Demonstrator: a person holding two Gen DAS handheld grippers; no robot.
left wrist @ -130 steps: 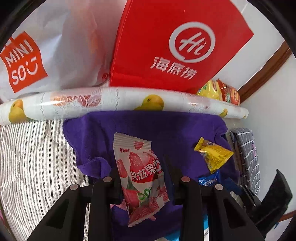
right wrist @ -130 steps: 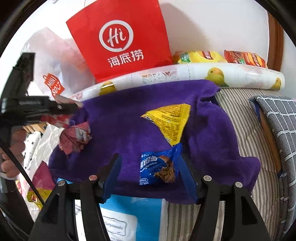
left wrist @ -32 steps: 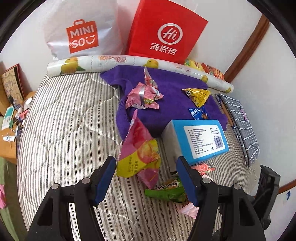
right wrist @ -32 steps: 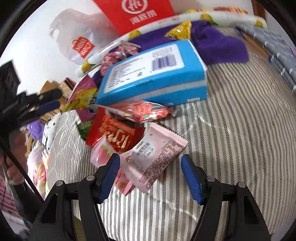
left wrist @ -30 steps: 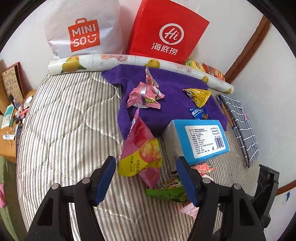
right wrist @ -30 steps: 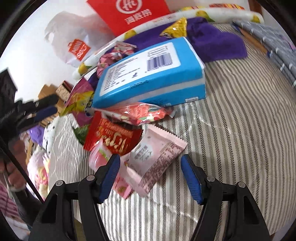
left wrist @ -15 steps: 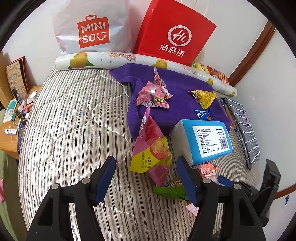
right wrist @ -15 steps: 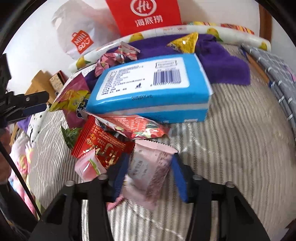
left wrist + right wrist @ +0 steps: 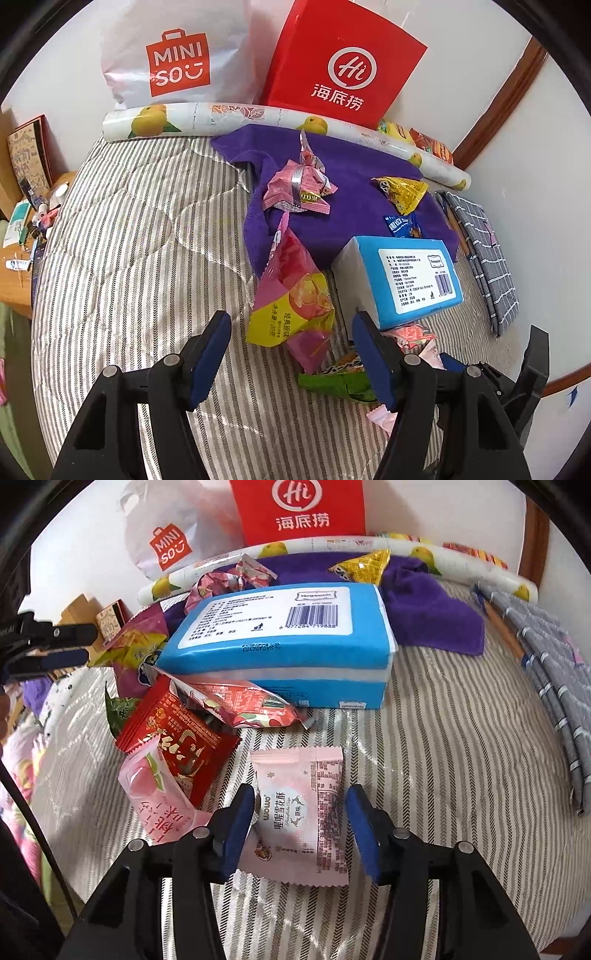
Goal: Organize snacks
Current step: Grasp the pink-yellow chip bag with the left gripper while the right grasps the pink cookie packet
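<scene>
Several snack packets lie in a loose heap on the striped bed (image 9: 461, 738), crowded against the near side of a blue tissue pack (image 9: 288, 642), while others sit apart on the purple cloth (image 9: 351, 177) near the wall; I judge the cloth to be the sorting spot, since a twisted bundle of pink packets (image 9: 299, 184), a yellow triangular packet (image 9: 402, 192) and a small blue packet (image 9: 400, 225) are already spread out there, well clear of the heap. The right claw (image 9: 301, 823) points steeply down over the front edge of the heap with a pale pink packet (image 9: 306, 812) lying flat between its blue pads. Its jaws are opening slightly: the left pad sits right at the packet's edge, and a sliver of bedding shows between the packet and the right pad, so the packet looks bracketed rather than pinched. A peach-print packet (image 9: 155, 794) and a red packet (image 9: 177, 738) lie just beside it to the left, close enough to be snagged. The left claw (image 9: 291, 354) hovers about half open and empty, above the bed just short of a large pink-and-yellow bag (image 9: 291, 295), with a green packet (image 9: 340, 380) partly hidden behind its right finger.
</scene>
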